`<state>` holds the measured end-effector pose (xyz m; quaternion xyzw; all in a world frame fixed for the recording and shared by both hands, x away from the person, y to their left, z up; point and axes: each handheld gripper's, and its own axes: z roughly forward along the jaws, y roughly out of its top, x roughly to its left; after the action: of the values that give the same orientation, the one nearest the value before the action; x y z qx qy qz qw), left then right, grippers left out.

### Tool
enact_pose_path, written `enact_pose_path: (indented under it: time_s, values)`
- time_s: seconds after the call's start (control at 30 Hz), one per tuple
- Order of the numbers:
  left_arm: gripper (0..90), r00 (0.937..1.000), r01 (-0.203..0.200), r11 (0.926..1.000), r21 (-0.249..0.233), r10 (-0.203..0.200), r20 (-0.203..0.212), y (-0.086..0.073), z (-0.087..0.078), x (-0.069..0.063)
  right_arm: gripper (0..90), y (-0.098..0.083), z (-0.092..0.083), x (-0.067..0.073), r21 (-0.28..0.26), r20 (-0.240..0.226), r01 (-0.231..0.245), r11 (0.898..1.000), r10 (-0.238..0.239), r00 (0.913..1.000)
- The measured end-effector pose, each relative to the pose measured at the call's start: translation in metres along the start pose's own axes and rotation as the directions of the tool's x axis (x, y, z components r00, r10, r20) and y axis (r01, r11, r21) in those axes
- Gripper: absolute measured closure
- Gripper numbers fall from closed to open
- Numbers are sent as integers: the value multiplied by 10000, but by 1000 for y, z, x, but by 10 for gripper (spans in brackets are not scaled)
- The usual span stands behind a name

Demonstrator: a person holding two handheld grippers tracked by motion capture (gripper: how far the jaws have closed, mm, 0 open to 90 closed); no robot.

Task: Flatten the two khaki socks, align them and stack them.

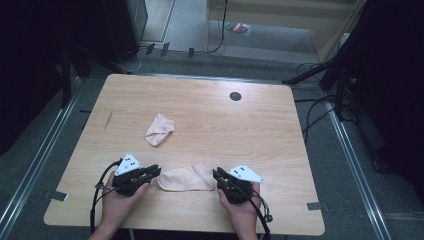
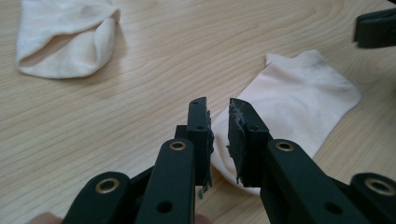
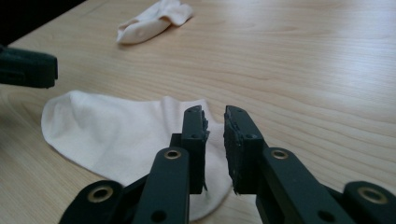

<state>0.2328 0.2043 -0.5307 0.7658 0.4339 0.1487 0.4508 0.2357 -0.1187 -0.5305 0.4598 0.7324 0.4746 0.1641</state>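
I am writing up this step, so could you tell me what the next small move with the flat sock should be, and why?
Probably ease both grippers back off the flat sock. The left gripper and right gripper each show a narrow gap with no cloth in it, and the sock lies spread on the table.

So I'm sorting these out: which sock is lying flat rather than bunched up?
The near sock, spread flat between the left tool and the right tool. The far sock lies crumpled mid-table.
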Motion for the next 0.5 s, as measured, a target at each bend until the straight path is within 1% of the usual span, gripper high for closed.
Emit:
enact_pose_path:
  time_s: [0.1,0.17,0.2,0.23,0.27,0.3,0.37,0.4,0.43,0.47,0.5]
  values:
    - [762,10000,29,10000,-49,-29,-31,-1,3,-1,797,-1,11,5,304,-17,374,9988,-374,9993]
    - [719,9993,288,9993,-234,-293,-216,-1,7,4,777,-1,12,6,342,-75,329,9989,-327,9994]
    - [691,9984,491,9982,-337,-500,-261,1,7,8,749,-1,12,6,304,-77,300,9991,-298,9995]
    - [656,9964,786,9958,-466,-800,-297,2,9,12,705,-1,11,5,234,-47,366,9991,-365,9993]
    - [636,9945,976,9937,-551,-995,-321,4,9,17,666,0,9,5,188,-9,291,9994,-291,9996]
    - [623,9927,1065,9922,-646,-1098,-504,6,11,20,652,0,8,3,117,-13,183,9998,-183,9998]
    - [573,9898,1054,9916,-752,-1119,-883,12,15,27,596,1,6,0,81,18,25,10000,-25,10000]
    - [547,9880,1112,9900,-862,-1195,-982,15,16,29,567,1,6,-2,61,83,-104,9999,104,9999]
    - [540,9865,1145,9887,-965,-1245,-1060,18,17,32,552,1,6,-3,69,108,-183,9998,182,9998]
    - [531,9865,1145,9887,-965,-1245,-1060,18,17,32,552,1,6,-3,69,108,-183,9998,182,9998]
    - [516,9848,1043,9902,-925,-1159,-1295,26,22,39,525,1,5,-5,137,99,-286,9995,285,9995]
